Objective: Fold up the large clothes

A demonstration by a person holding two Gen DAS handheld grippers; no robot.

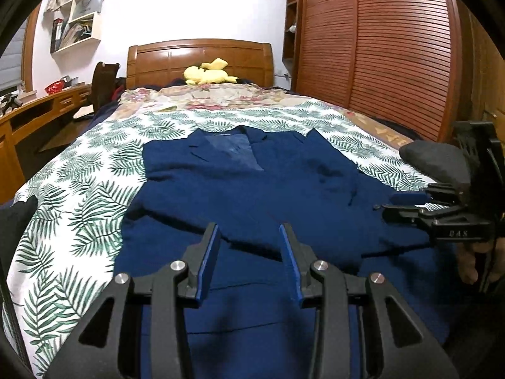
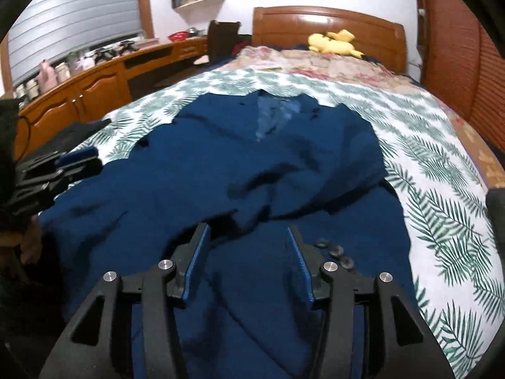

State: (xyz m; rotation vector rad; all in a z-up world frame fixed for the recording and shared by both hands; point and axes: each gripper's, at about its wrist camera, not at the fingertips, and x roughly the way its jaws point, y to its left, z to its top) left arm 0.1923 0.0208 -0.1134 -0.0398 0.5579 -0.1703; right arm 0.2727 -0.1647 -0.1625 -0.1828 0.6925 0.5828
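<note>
Both cameras sit at the foot end of the bed point(image 1: 94, 170), low and close over the navy jacket point(image 1: 252, 189), and both look along the bed toward the wooden headboard point(image 1: 202, 60). The left wrist view stands on the left side and tilts down; at its right edge the right gripper point(image 1: 397, 205) appears. The right wrist view stands on the right side, also tilted down, with the left gripper point(image 2: 82, 161) at its left edge. Both share the jacket, the leaf-print bedcover point(image 2: 442, 189), the headboard and the yellow plush toy point(image 2: 331, 42).

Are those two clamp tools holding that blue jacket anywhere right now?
No. Both the left gripper and the right gripper have their jaws apart above the navy jacket, with no cloth pinched between them.
</note>
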